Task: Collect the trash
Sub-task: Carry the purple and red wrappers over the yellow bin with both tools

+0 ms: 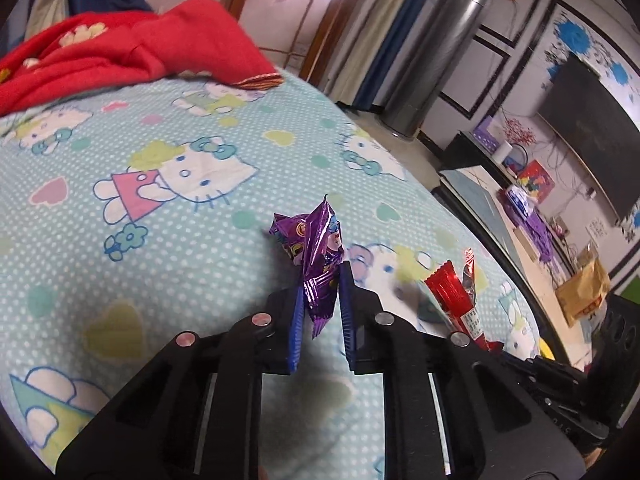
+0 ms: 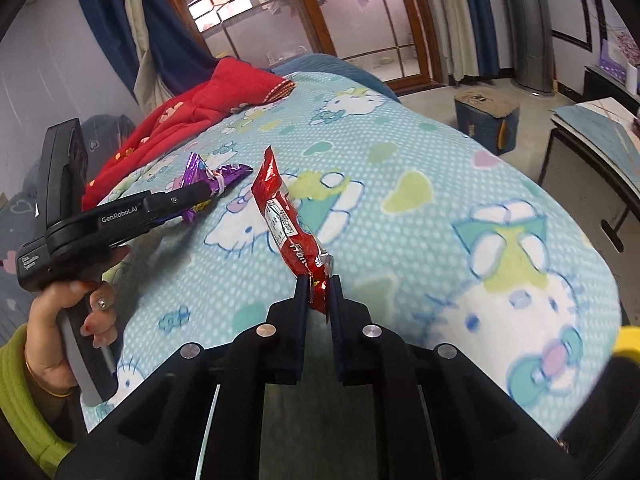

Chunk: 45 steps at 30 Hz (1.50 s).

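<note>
Left wrist view: the left gripper is clamping a crumpled purple wrapper at centre frame, jaws closed on its lower part w/ the rest sticking up past the tips, and the wrapper is looking lifted just off the bedsheet rather than lying on it, though that's a judgement. Lower right of the frame, a red wrapper is showing near the right edge of the bed; what's holding it is cut off in this view. A red blanket is lying upper left, well apart from both. Right wrist view: the right gripper is pinching the near end of the red wrapper at centre frame, jaws shut on its foil tail, the pack angling up and away toward upper centre. At left of the frame the left gripper is holding the purple wrapper, w/ the person's left hand on the handle at lower left. Progress, as far as visible: both pieces of trash are gripped, one per tool, so pickup looks done; no bin or bag is showing in either view, so carrying off and dropping them is prob. what's left. No other litter is showing on the sheet.
</note>
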### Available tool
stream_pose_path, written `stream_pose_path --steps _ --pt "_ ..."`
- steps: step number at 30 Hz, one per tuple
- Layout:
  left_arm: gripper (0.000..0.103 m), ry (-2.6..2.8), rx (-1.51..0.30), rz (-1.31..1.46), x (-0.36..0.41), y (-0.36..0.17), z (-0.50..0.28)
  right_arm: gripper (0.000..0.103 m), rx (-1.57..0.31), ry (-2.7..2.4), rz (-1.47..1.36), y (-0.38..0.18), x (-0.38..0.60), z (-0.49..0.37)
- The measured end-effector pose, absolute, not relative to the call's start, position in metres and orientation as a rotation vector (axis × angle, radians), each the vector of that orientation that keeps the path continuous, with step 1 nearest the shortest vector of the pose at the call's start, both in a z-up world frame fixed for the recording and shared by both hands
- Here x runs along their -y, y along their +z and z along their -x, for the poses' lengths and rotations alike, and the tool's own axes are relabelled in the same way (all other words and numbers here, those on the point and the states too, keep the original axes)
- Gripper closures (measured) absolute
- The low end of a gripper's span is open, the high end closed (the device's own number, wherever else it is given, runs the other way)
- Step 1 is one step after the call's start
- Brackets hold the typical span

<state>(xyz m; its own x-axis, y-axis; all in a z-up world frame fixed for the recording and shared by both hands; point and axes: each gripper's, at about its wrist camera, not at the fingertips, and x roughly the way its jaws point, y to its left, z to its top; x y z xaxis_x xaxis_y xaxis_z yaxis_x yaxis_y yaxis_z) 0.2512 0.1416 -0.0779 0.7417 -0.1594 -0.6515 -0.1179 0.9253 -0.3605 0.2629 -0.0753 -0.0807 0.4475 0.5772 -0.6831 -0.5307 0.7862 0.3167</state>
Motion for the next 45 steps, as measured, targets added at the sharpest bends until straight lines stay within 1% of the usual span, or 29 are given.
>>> stream_pose_path --steps 16,45 --pt "0.093 -0.208 -0.705 0.319 -0.063 -0.061 -0.219 0.093 -0.784 0.589 -0.120 -0.050 0.150 -0.236" --pt "0.093 -0.429 -0.650 0.164 0.034 -0.030 -0.182 0.093 -0.732 0.406 -0.163 -0.037 0.248 -0.198"
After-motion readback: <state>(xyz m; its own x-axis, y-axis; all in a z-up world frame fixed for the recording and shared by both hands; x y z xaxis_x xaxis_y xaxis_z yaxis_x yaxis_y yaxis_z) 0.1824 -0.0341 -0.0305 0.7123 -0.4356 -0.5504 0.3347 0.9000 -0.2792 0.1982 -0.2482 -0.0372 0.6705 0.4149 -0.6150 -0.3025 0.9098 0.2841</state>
